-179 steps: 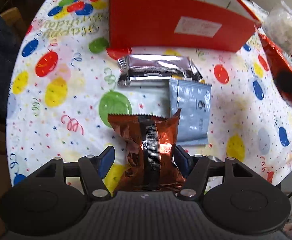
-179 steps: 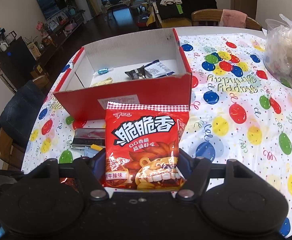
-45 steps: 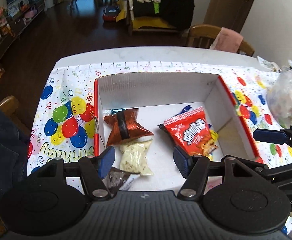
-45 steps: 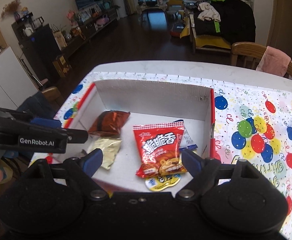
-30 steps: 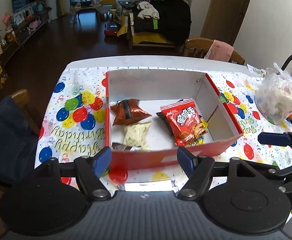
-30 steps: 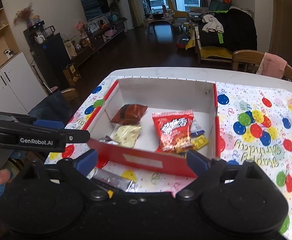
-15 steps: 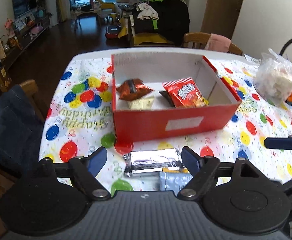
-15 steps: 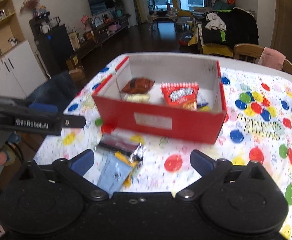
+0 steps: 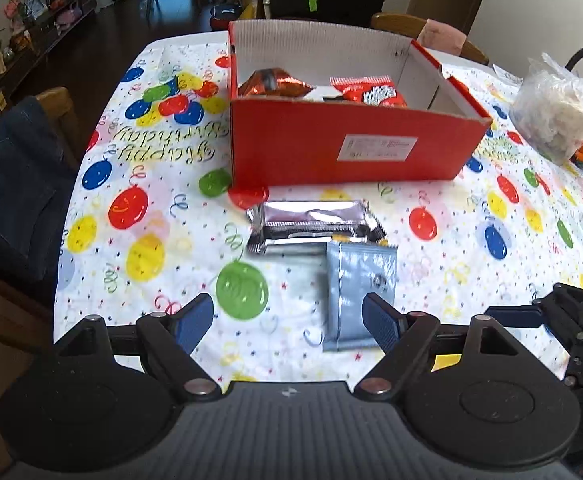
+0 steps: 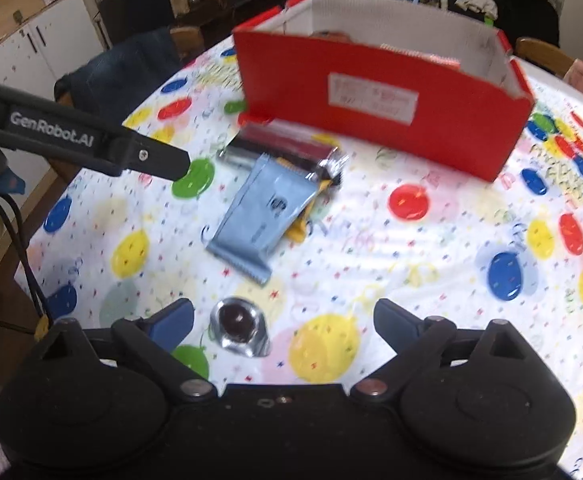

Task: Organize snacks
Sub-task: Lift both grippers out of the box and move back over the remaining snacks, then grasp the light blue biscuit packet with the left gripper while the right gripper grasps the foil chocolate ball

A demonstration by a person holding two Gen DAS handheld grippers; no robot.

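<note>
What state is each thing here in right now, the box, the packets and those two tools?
Red box: open-topped, snacks inside.
Silver packet: flat on the table, outside the box.
Blue-grey packet: on the table, partly overlapping the silver packet.
Small foil snack: on the table.
Left tool: open, empty.
Right tool: open, empty.

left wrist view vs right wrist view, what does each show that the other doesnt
Only the left wrist view looks into the red box, showing the copper snack bag and red snack bag inside, and a clear plastic bag at the far right.

Only the right wrist view shows a small round foil-wrapped snack on the tablecloth near its fingers, plus a yellow packet under the grey one.

Both show the box, the silver packet in front of it, the grey packet and the balloon tablecloth.
</note>
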